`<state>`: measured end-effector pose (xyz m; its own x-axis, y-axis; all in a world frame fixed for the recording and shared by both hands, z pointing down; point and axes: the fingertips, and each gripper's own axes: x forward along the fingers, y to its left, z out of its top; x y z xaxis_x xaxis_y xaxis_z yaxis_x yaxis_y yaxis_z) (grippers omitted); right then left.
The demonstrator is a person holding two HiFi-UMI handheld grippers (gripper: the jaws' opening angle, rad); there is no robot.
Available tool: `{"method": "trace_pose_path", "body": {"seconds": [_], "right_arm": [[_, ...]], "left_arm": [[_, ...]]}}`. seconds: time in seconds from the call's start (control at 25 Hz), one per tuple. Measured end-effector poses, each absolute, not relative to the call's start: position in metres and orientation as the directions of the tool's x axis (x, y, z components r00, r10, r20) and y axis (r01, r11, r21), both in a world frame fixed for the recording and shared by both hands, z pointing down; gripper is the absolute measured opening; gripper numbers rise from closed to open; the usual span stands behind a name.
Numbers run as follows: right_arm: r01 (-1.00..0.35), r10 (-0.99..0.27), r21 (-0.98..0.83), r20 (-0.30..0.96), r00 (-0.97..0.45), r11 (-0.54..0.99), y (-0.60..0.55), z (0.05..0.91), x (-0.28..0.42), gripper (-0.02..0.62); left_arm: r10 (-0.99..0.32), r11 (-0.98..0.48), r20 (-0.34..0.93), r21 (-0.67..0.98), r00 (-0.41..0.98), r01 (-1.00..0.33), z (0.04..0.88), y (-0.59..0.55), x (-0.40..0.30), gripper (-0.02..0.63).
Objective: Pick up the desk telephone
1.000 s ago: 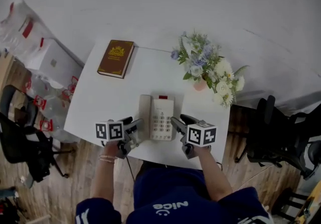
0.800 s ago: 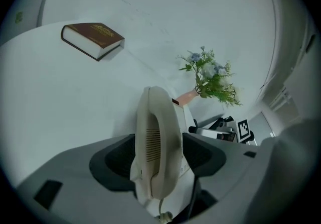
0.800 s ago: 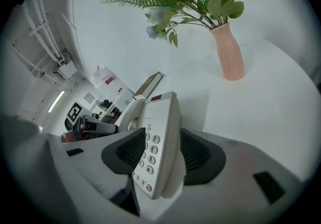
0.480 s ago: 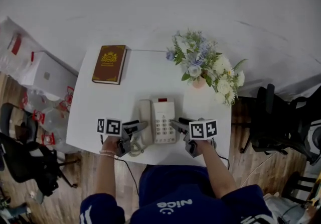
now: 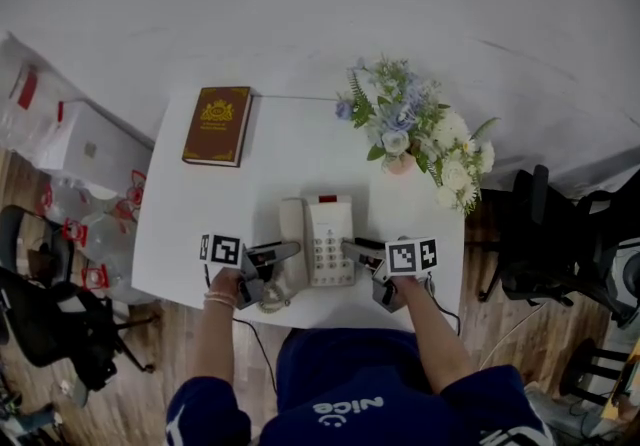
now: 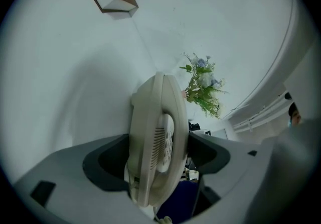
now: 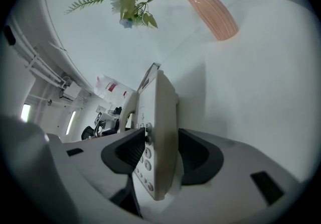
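Grasp step: your left claw [image 5: 287, 253], just opened wide, straddles the cream plastic desk telephone [image 5: 326, 234]; right claw [image 5: 350, 249] clamps it. Next, close left, lift level.

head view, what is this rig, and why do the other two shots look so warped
No robot: a person holds two claws. The head view looks down from their head at a table with a desk telephone, a brown book and a vase of flowers. The warped pictures come from wide-angle cameras on each claw. The left claw straddles the telephone's handset side, its jaws having just opened wider; the right claw straddles the keypad side. The telephone lies on the table.
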<state>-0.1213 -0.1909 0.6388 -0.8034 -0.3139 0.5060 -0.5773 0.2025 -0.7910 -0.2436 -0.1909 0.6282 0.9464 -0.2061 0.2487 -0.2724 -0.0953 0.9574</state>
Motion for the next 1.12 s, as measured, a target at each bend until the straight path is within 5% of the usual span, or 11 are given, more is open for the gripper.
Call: {"method": "trace_pose_path", "body": {"seconds": [1.12], "right_arm": [[-0.631, -0.321, -0.735, 0.552, -0.77, 0.248, -0.1873, 0.6353, -0.1253, 0.193]], "left_arm": [[-0.274, -0.14, 0.321, 0.92, 0.907, -0.367, 0.6282, -0.1915, -0.2467, 0.365]]}}
